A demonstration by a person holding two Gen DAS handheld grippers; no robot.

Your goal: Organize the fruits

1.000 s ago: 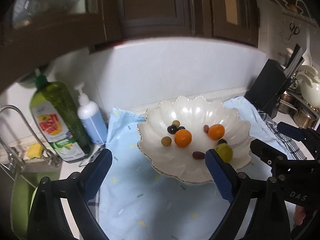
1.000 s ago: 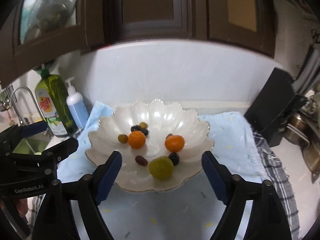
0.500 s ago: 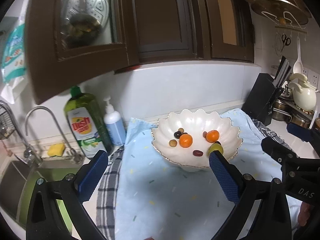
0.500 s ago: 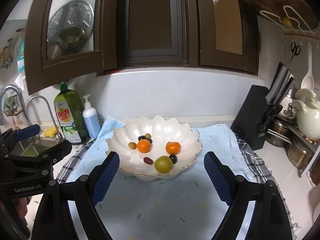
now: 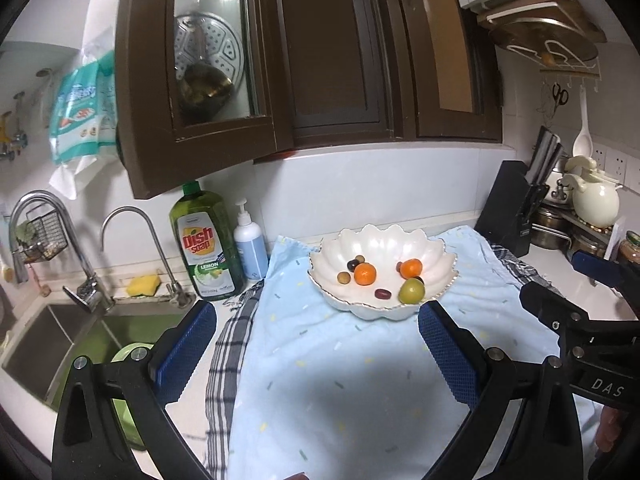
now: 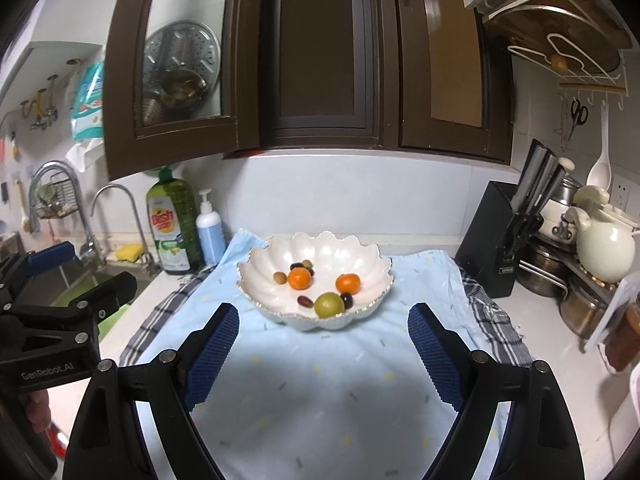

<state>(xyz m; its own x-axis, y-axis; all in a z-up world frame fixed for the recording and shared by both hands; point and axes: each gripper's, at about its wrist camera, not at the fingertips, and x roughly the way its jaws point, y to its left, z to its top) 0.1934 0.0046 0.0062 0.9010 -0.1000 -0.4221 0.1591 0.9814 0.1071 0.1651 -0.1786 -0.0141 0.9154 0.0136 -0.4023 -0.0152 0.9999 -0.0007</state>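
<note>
Nearest, the left tool (image 5: 316, 344) and the right tool (image 6: 322, 346) both hang over the light blue towel (image 6: 320, 392), jaws spread wide with nothing between them. The left one's jaws have just been opening. Beyond them, at 12 o'clock, a white scalloped bowl (image 6: 360, 256) rests on the towel on the bench (image 6: 560, 320). It holds two oranges (image 6: 299, 279), a green fruit (image 6: 329, 305) at its near rim and several small dark ones. Farther, at 10 o'clock, a dish soap bottle (image 6: 172, 224) stands by the sink (image 5: 48, 344); at 2 o'clock, a knife block (image 6: 496, 240).
</note>
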